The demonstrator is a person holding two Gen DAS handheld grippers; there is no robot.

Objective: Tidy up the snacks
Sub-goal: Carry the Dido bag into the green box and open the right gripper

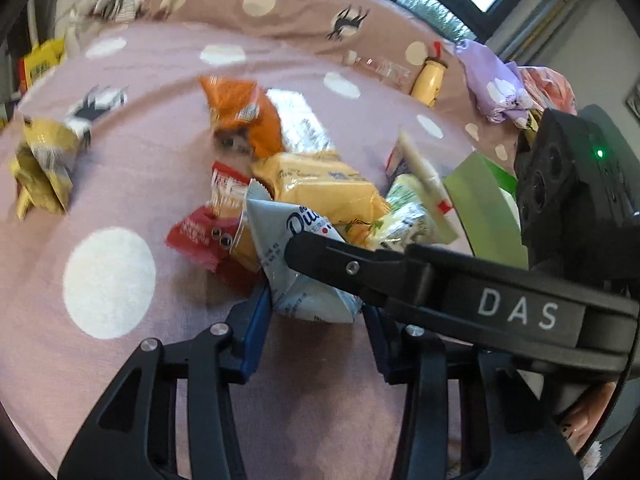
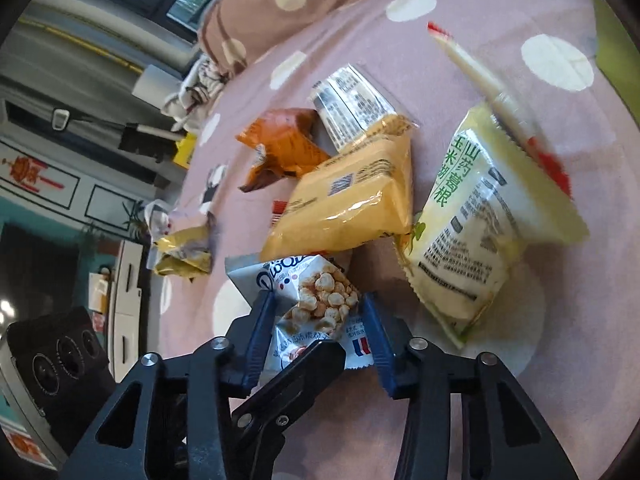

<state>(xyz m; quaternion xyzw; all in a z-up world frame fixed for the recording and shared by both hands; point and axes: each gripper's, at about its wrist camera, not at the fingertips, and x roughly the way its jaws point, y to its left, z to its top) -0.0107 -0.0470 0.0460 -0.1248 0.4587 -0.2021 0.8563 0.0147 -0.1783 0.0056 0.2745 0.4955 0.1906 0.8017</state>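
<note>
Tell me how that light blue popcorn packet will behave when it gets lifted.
The light blue popcorn packet already crumples between the right gripper's fingers, so it probably flops. It looks puffy and likely light. Its glossy film may slip, and hard squeezing could crush the pieces.

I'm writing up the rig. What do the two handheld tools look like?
Both match: the left tool and right tool have black skeletal linkage frames with silver pivot pins and blue finger pads. A black bar reads "DAS" in white; the body has round lenses and a green light.
</note>
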